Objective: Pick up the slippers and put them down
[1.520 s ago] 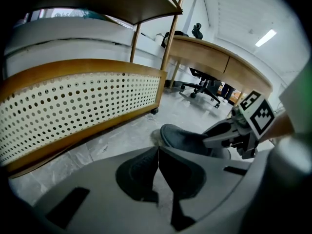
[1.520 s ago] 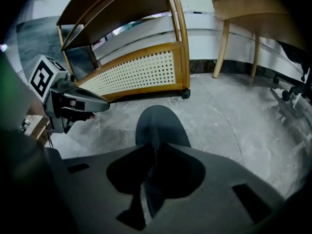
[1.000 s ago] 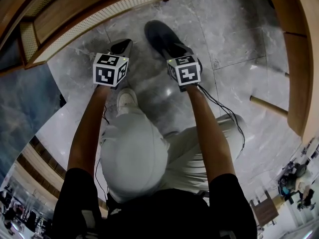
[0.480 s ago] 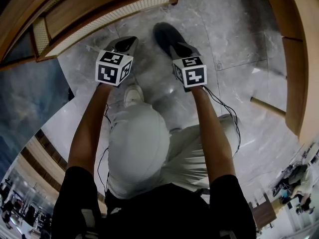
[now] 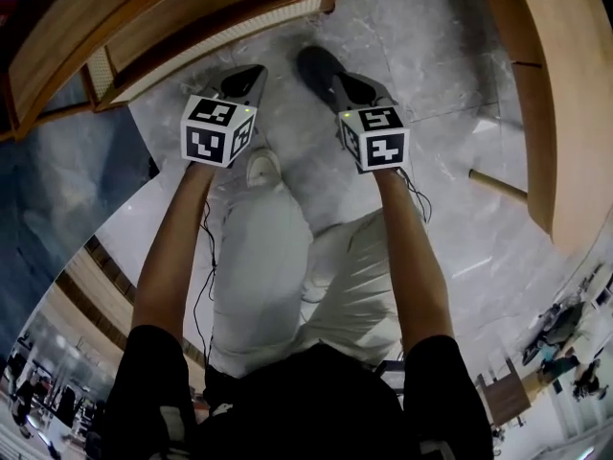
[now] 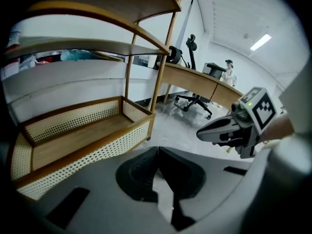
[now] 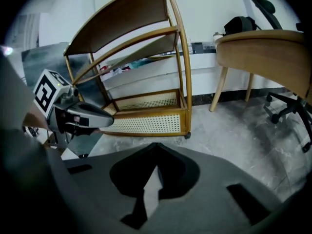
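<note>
In the head view one dark slipper (image 5: pixel 314 63) lies on the grey marble floor, just beyond my right gripper (image 5: pixel 345 86) and apart from it. That gripper's jaws have just been closing; in its own view (image 7: pixel 156 145) the grey tips meet with nothing between them. My left gripper (image 5: pixel 251 73) hangs beside it over the floor, and its jaws also meet at the tips (image 6: pixel 156 150), holding nothing. Each gripper shows as a closed grey beak in the other's view: the right (image 6: pixel 201 133), the left (image 7: pixel 109 122). I can make out no second slipper.
A wooden rack with cane-panelled sides (image 5: pixel 192 36) (image 6: pixel 83 135) (image 7: pixel 146 123) stands just ahead on the left. A wooden desk (image 5: pixel 546 113) (image 7: pixel 263 48) is on the right, its leg (image 5: pixel 498 185) on the floor. An office chair (image 6: pixel 195 101) stands farther back. The person's white shoe (image 5: pixel 261 166) is below the left gripper.
Both grippers have lifted away from the floor. The person has straightened up, so the slipper, the white shoe and the floor look smaller and farther off.
</note>
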The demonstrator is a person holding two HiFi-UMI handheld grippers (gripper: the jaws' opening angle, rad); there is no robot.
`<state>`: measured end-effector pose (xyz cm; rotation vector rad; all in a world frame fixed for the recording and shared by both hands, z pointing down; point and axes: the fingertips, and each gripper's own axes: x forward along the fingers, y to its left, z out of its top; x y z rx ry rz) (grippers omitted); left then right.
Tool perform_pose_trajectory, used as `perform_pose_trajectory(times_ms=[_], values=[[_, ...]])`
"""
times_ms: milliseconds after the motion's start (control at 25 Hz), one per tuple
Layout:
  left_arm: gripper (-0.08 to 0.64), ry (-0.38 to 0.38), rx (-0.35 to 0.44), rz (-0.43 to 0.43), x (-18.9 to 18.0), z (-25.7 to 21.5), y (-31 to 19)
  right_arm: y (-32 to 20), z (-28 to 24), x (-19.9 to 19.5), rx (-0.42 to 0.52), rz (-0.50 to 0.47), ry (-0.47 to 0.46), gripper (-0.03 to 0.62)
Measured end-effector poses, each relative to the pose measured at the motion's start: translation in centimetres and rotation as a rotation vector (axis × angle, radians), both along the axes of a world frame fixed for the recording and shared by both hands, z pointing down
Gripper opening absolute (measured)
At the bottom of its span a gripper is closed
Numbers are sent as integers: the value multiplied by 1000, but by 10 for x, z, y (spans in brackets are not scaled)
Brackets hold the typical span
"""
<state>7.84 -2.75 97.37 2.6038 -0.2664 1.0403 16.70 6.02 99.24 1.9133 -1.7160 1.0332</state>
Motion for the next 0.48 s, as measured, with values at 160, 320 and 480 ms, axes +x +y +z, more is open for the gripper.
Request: perform_pose_trajectory(times_ms=[160,320,480], values=[[6,-3,3,12,-8,-57,6,1,-59,-3,12,24,-12,0],[6,31,11,-4,-6,-137,8,1,-135,-3,56,45,-22,0],[6,65,5,-10,5,-214,20,10,-217,2,80,57,-25,0]])
